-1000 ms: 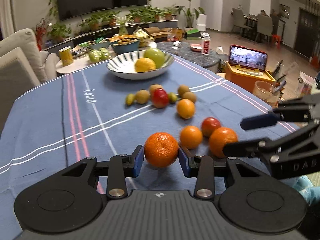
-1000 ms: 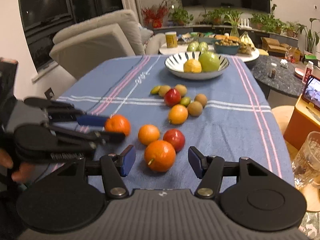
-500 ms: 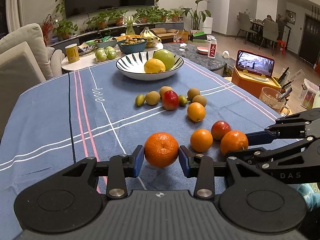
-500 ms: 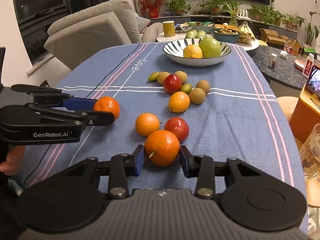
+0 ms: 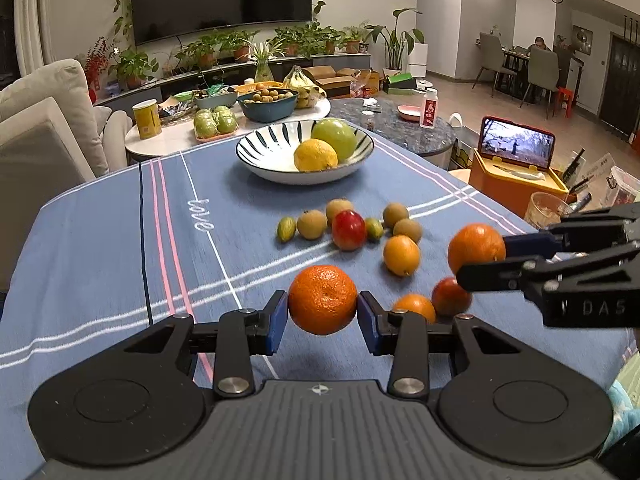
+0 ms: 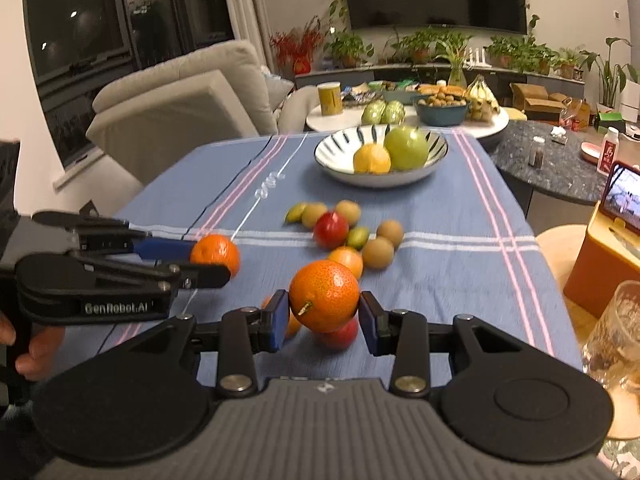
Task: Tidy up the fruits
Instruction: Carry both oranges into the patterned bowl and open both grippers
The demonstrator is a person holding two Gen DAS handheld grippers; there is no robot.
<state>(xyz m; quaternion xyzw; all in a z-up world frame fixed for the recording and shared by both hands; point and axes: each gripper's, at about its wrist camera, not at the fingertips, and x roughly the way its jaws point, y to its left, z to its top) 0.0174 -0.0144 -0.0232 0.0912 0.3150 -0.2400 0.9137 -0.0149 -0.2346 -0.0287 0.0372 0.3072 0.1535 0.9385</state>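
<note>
Fruits lie scattered on the blue tablecloth (image 5: 100, 240), near the striped bowl (image 5: 256, 152) at the far end, which holds a green apple (image 5: 334, 138) and a lemon (image 5: 315, 155). We note both oranges are now lifted off the cloth; a second ago the right one sat unclamped. The left gripper (image 5: 322, 314) pinches its orange (image 5: 322, 299); the right gripper (image 6: 324, 316) pinches the stemmed orange (image 6: 324, 296). We judge the bowl comes next. Legible: "love" on the cloth, "GenRobot.AI" and "DAS" on the grippers.
</note>
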